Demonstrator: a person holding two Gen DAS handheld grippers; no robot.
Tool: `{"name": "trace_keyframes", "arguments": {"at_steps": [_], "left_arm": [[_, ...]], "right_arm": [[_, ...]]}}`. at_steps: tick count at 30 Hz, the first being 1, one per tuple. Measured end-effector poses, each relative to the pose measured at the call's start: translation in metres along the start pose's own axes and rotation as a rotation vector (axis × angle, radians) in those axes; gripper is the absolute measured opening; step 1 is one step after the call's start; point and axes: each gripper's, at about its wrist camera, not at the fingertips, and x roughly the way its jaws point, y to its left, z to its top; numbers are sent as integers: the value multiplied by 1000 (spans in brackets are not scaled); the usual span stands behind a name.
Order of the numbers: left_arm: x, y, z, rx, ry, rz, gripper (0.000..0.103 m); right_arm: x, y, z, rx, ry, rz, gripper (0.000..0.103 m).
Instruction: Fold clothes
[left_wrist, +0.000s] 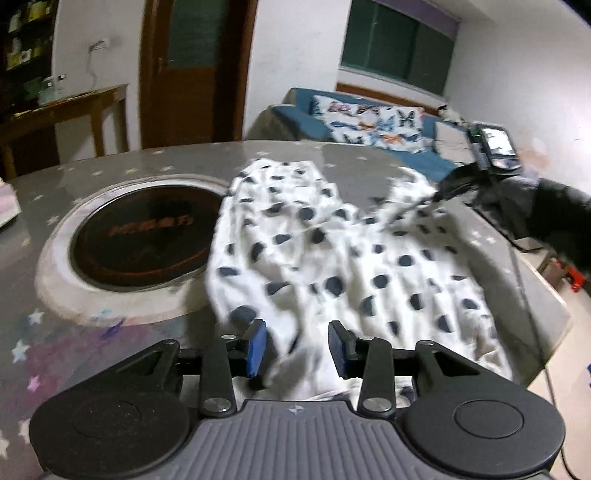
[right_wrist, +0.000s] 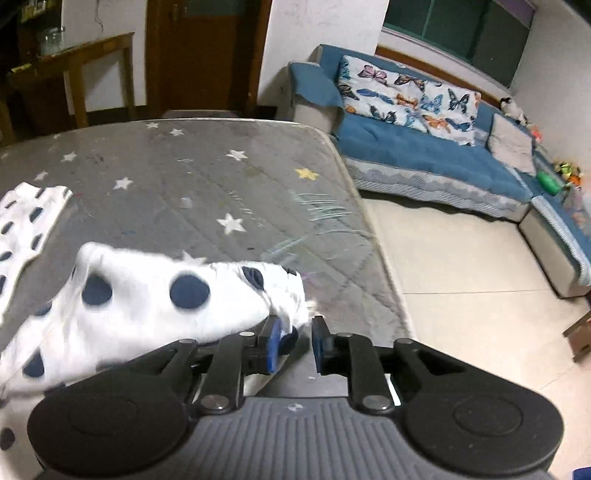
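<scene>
- The garment (left_wrist: 332, 258), white with dark dots, lies crumpled on the grey table (left_wrist: 110, 177), partly over its round inset (left_wrist: 144, 236), and reaches to the table's right edge.
- The left gripper (left_wrist: 297, 345) has cloth between its blue pads (left_wrist: 256, 345), but the jaws stand apart, so I cannot tell if they really pinch it.
- The right gripper (right_wrist: 294, 341) is at a corner of the cloth near the table edge. Its jaws are a little apart, a bit of cloth lies by the left pad, and the grip looks released.
- The step seems to be the spreading of the garment before the first fold.
- Next, I think, each gripper must hold one edge firmly and pull the cloth flat.
</scene>
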Motion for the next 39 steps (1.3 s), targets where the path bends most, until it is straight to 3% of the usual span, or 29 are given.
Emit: {"name": "trace_keyframes", "arguments": {"at_steps": [4, 7, 11, 14, 17, 18, 19, 22, 30, 35, 39], "left_arm": [[1, 14, -1, -33, 3, 40, 40], [1, 21, -4, -53, 11, 48, 40], [4, 26, -8, -63, 30, 53, 40], [4, 28, -9, -75, 36, 53, 40], [6, 30, -9, -86, 37, 50, 40], [6, 31, -9, -88, 37, 48, 40], [6, 31, -9, -88, 38, 46, 42], [7, 32, -9, -88, 38, 40, 42], [5, 36, -14, -95, 37, 26, 43], [5, 33, -15, -89, 40, 23, 43], [6, 31, -15, -86, 43, 20, 43]], "right_arm": [[-23, 6, 8, -13, -92, 3, 24], [-35, 19, 13, -35, -118, 128, 24], [-30, 43, 20, -66, -125, 187, 25], [-23, 63, 28, -80, -105, 233, 37], [-19, 82, 33, -134, -93, 240, 40], [-18, 89, 34, -151, -85, 246, 48], [-16, 94, 35, -175, -74, 234, 51], [-12, 102, 30, -226, -45, 168, 48], [-25, 60, -16, -127, -14, 127, 48], [-44, 47, -30, -94, -74, 95, 48], [-51, 57, -25, -174, -128, 84, 48]]}}
